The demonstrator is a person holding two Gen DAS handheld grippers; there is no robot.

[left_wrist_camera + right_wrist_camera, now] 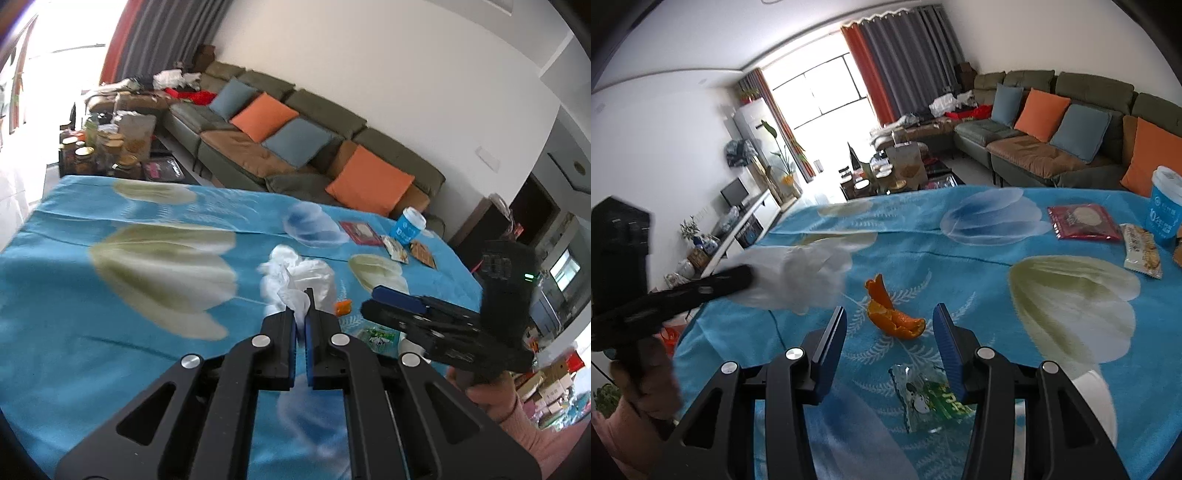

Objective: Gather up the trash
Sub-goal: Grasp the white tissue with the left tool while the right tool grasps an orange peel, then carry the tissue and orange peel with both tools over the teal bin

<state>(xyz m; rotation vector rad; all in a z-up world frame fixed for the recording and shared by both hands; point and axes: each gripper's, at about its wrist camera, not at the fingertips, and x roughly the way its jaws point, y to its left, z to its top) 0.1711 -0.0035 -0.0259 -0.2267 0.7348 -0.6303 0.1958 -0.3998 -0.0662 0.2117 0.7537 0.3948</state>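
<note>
Left gripper [300,295] clamped on a crumpled white tissue [295,275] above the blue cloth [110,295].
Right gripper [890,314] half open, empty — orange peel [892,314] and green wrapper [931,398] lie between its fingers.

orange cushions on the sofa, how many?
3. One orange cushion sits between the two blue ones, another orange cushion lies at the sofa's near end, and a third orange cushion shows only in the right wrist view. More may be hidden by clutter.
</note>
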